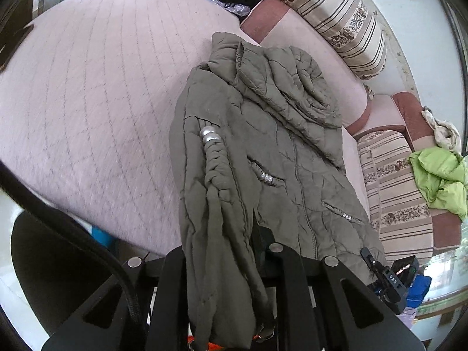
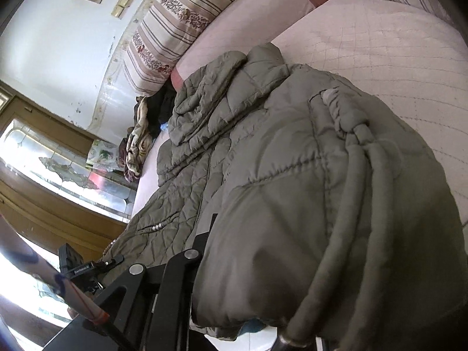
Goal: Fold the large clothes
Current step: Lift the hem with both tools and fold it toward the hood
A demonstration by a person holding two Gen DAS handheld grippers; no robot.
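Both tools matte blk w/ triangular cutouts & round silver screw heads: left tool (image 1: pixel 231 266) has braided blk cable at left + orange bit at base, right tool (image 2: pixel 204 251) has small blk clamp w/ white lettering alongside.

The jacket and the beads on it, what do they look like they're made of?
The jacket looks like a thin synthetic shell, maybe nylon or polyester, over padding: olive, matte with a slight sheen, finely crinkled, quilted with stitched seams. The beads look like imitation pearls, probably plastic: round, whitish, glossy. The pink cover beneath looks like quilted matte cloth.
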